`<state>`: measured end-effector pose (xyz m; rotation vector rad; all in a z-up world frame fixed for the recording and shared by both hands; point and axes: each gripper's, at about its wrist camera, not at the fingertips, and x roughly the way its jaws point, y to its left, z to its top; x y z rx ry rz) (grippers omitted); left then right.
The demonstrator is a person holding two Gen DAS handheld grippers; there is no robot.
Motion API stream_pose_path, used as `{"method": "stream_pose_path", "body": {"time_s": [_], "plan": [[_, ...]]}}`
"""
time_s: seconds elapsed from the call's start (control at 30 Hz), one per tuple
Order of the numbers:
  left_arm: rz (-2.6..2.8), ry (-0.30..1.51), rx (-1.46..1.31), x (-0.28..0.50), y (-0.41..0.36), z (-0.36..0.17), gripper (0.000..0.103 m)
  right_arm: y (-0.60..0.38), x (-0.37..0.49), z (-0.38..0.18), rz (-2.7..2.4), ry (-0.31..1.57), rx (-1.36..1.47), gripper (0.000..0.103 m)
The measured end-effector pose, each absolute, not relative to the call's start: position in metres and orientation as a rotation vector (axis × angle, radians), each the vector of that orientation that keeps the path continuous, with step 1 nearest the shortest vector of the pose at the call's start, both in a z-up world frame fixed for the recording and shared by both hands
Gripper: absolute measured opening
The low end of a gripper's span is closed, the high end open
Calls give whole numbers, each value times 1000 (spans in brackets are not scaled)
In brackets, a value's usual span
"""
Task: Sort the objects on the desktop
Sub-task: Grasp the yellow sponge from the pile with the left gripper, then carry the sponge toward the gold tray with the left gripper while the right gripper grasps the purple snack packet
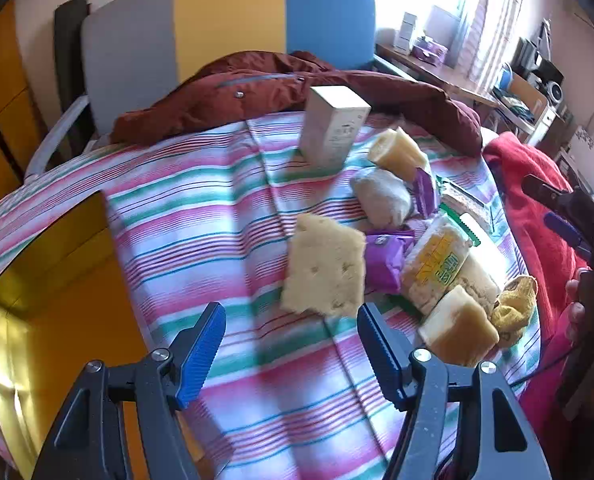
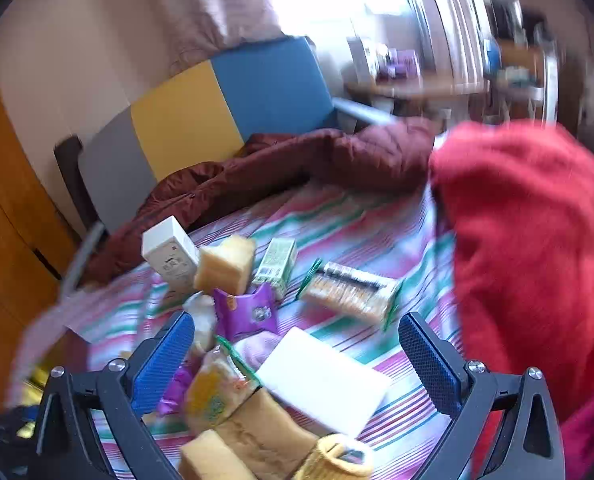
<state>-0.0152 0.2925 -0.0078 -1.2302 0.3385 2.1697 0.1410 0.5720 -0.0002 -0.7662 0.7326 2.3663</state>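
A pile of small objects lies on the striped bedsheet point(image 1: 225, 208). My left gripper point(image 1: 289, 312) hangs open over the sheet with nothing between its blue pads. A pale yellow holed sponge point(image 1: 325, 268) is tilted just beyond its tips. Behind it are purple packets point(image 1: 385, 256), a yellow-labelled snack pack point(image 1: 437, 264), a grey wrapped lump point(image 1: 383, 198) and an upright white box point(image 1: 331, 128). My right gripper point(image 2: 297, 332) is wide open above the pile. A flat white block point(image 2: 325, 384) lies below and between its fingers, untouched. A cracker pack point(image 2: 349, 294) lies beyond.
An open yellow box with a gold lining point(image 1: 57, 300) stands at the left of the sheet. A maroon jacket point(image 1: 281, 88) lies across the back and a red blanket point(image 2: 537, 240) rises on the right. A yellow knitted piece point(image 1: 515, 304) rests beside a hand point(image 1: 575, 312).
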Motion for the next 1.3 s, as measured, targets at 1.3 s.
{"method": "stream_pose_path", "body": {"time_s": [1.3], "plan": [[2276,191,-1049,-10,230,29,55,478,77,-16,2690,501,-1165,96]]}}
